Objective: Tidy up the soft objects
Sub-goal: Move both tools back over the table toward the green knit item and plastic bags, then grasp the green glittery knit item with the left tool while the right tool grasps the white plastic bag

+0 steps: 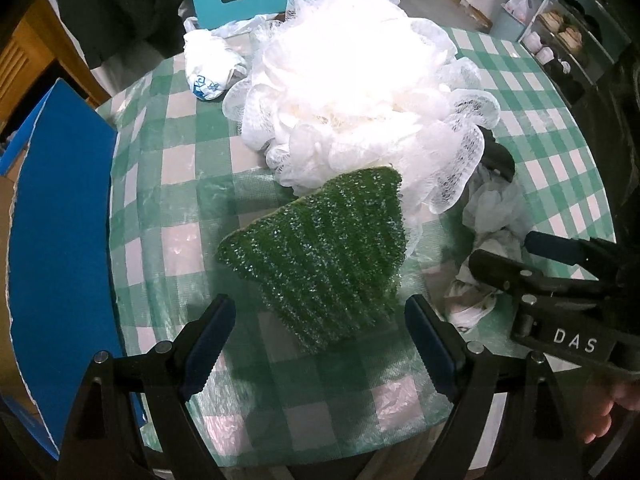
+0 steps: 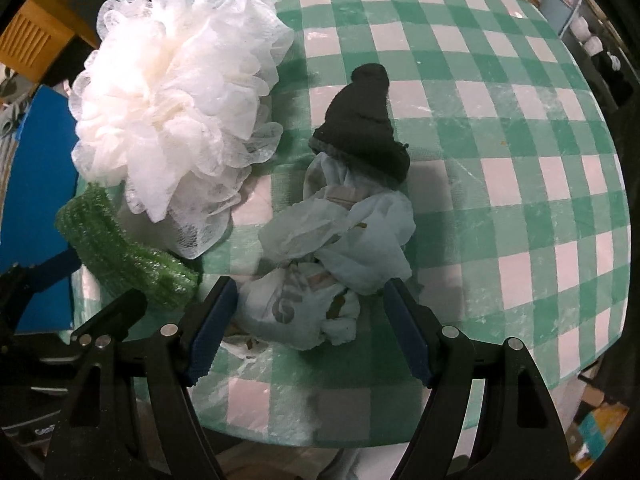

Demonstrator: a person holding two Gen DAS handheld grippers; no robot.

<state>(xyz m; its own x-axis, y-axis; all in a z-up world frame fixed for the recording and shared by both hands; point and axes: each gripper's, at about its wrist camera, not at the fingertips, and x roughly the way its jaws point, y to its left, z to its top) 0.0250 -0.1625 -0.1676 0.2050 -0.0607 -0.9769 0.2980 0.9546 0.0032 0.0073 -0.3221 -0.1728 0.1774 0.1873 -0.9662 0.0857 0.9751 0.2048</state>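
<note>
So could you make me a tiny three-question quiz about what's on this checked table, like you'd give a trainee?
1. True or false: the left gripper is clamped on the green glittery scrubbing sponge.
2. What lies directly ahead of the right gripper: A) the fluffy white mesh bath pouf, B) the crumpled white plastic bag, C) the dark knitted sock?
3. Fill in: the sponge touches the ____ behind it.

Key: 1 false, its fingers stand open with the sponge's near corner between their tips; 2 B; 3 pouf.
</note>
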